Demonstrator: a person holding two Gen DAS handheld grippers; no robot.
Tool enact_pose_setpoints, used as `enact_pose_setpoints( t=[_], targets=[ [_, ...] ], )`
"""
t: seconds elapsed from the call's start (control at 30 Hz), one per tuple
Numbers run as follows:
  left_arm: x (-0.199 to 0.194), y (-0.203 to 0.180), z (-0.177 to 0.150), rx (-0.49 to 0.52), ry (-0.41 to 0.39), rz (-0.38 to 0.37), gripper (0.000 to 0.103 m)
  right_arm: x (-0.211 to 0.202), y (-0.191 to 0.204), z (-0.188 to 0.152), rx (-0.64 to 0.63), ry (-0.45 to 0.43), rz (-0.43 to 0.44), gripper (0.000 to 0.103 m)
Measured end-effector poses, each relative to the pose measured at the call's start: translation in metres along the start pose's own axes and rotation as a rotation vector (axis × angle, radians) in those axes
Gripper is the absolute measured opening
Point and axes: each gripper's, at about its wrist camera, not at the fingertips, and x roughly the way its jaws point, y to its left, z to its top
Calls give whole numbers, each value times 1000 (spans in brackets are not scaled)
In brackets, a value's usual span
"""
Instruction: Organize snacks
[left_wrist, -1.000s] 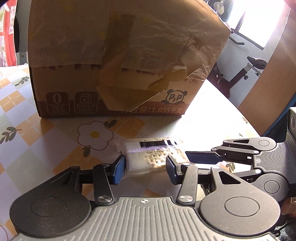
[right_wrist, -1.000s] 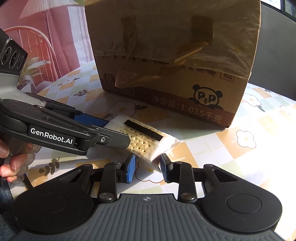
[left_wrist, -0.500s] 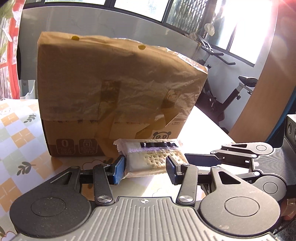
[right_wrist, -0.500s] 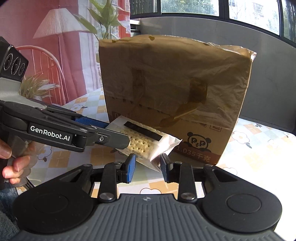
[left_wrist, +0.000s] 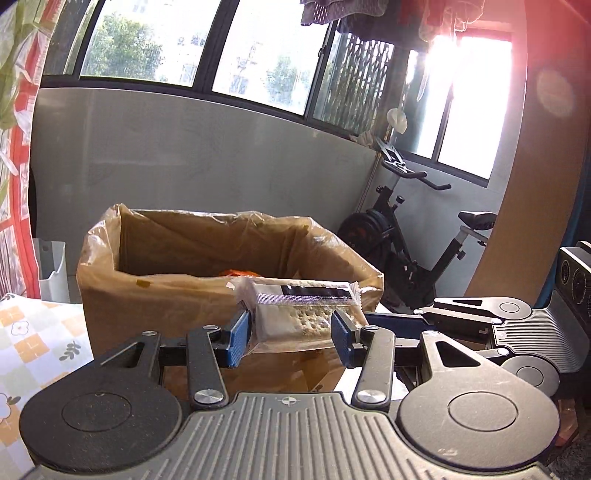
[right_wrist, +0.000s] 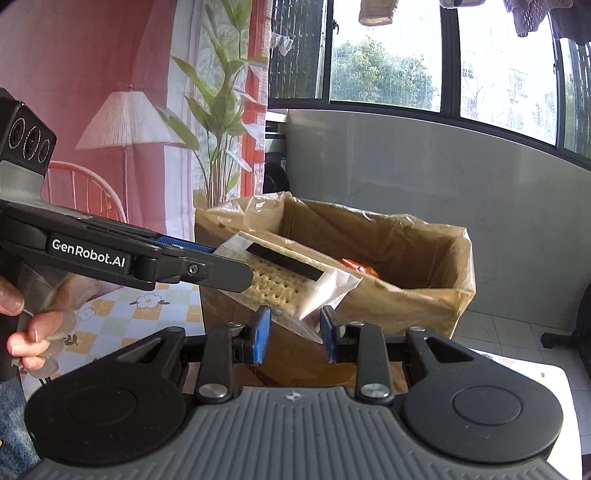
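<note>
Sunlit windows and a grey wall back the table, whose flowered cloth shows at left. Our left claw grips the cracker packet across its width, level with the near rim of the lined cardboard box. To its right, our right claw pinches the packet's wrapper corner. We should carry the packet forward over the rim, keeping it level, then let go together.

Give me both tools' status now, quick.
Left tool: closed on the cracker packet.
Right tool: closed on the same packet's corner, near the lined box.
</note>
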Motion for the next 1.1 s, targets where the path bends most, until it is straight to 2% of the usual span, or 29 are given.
enact_pose_setpoints(
  t=[0.17,0.33,0.43,0.53,0.6,0.63,0.7,0.73,0.77,0.8,0.97,1.1],
  targets=[
    [23,13,33,1,-19,12,50,22,-20,30,-23,-29,5,32],
    [62,38,63,-41,16,40,50,69,-46,54,-8,4,13,32],
    [79,46,71,-29,30,103,50,94,-57,61,33,37,-17,33],
    [78,49,76,-17,21,158,51,113,-65,61,65,90,-77,37],
    [70,46,80,7,19,178,56,112,-67,59,69,105,-99,50],
    [63,44,80,26,16,192,65,108,-68,57,72,104,-103,55],
    [54,38,79,60,3,217,78,98,-69,55,82,102,-96,74],
    [49,34,79,71,-4,222,84,92,-69,54,86,100,-88,78],
    [44,31,78,75,-5,223,86,88,-68,53,86,98,-83,82],
    [41,28,78,78,-2,219,89,81,-67,52,85,94,-80,85],
    [22,13,74,99,2,222,90,57,-63,51,126,86,-82,96],
    [3,3,70,77,-23,211,92,37,-57,49,172,73,-128,99]
  ],
)
